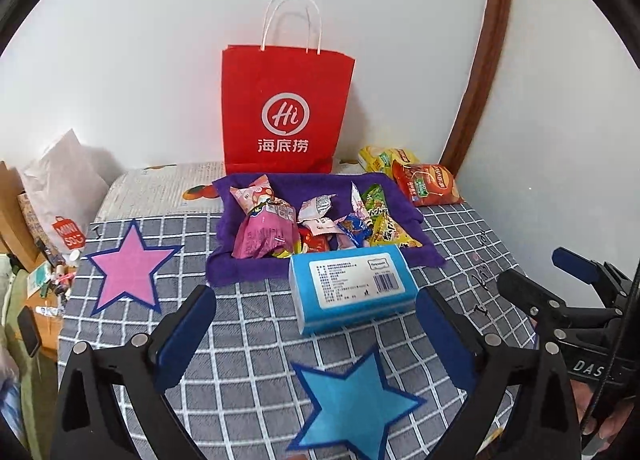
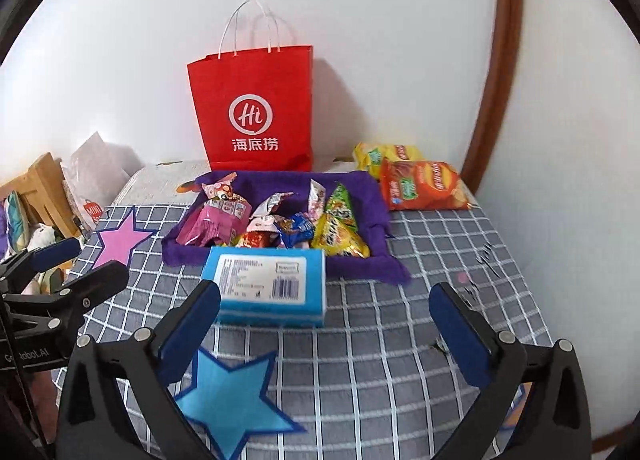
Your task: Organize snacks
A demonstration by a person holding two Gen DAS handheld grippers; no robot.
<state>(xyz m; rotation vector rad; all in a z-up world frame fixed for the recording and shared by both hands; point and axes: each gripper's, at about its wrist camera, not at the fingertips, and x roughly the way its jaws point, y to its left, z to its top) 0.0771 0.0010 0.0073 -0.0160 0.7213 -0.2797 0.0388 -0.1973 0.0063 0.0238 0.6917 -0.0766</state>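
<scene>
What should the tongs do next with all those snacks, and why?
Probably move the right tongs forward over the blue pack toward the purple tray. Both tongs are open and empty, the left tongs too. The snacks lie jumbled in the tray, and two chip bags sit outside it near the red bag.

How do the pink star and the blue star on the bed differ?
The pink star lies far left, beside the purple tray; the blue star lies nearest, in front of the blue tissue pack. The pink star lies clear of both grippers; the blue star sits between the open fingers of the left hand-held gripper. Both are flat cut-outs with dark blue borders on the checked cover.
</scene>
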